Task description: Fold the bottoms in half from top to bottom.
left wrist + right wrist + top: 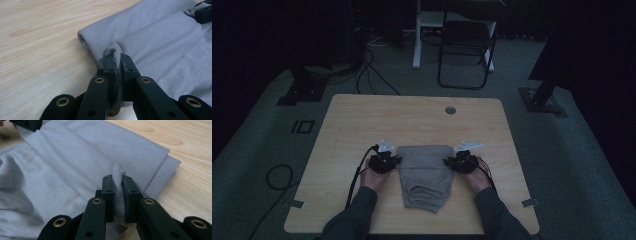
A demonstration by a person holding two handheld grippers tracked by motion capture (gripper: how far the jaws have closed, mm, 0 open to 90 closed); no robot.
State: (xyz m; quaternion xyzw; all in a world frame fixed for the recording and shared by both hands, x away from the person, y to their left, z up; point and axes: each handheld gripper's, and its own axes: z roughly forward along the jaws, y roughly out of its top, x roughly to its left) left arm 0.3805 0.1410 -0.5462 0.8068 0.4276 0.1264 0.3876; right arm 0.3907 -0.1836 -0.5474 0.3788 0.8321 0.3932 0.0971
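Landmark: the grey garment (426, 172), lying partly folded on the near half of the wooden table (362, 120). At its left edge, the left gripper (117, 62) is clamped on a pinched ridge of cloth. At its right edge, the right gripper (118, 185) is likewise closed on a fold of fabric. Judgement: at least one fold appears done, layered edges showing; both grips are secured and the next fold is not yet made. Beyond the garment, a folding chair (467, 45) stands off the table.
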